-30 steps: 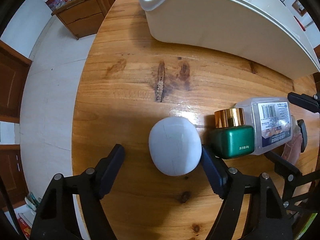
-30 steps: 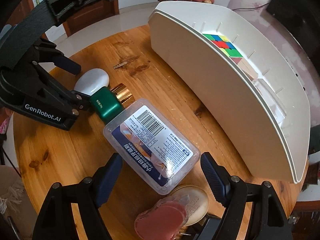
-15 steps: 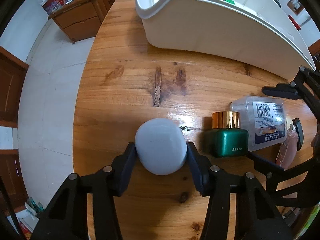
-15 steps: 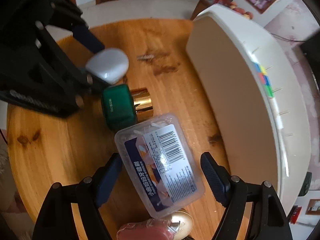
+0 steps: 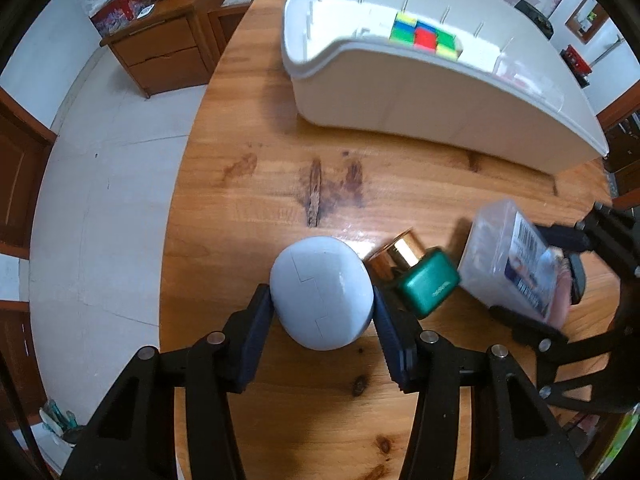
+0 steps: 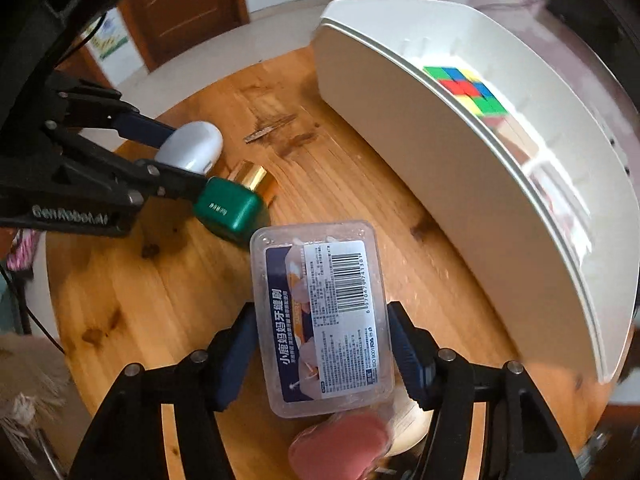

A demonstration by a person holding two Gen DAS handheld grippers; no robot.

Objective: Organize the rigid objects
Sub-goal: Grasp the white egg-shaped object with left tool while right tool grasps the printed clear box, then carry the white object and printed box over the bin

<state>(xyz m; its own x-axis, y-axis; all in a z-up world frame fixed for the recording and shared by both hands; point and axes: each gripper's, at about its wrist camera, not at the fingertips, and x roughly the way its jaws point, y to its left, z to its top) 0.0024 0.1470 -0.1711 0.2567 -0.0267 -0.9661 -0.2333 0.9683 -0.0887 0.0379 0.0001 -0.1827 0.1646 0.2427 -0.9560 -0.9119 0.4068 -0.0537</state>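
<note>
Clear plastic box (image 6: pixel 324 316), barcode label with Chinese print, clamped in right claw (image 6: pixel 322 354); left claw (image 5: pixel 322 314) grips white case (image 5: pixel 322 292).

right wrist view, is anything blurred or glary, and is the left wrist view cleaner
Right wrist view: glare streaks on the white bin, its far end smeared; the clear box label reads sharp. Left wrist view: that box is motion-blurred, the white case crisp, a sheen on the table.

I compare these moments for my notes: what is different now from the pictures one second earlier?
The left gripper closed on the white egg-shaped case. The right gripper has just been closing and now clamps the clear plastic box. The green bottle turned. The white bin and cube stayed.
</note>
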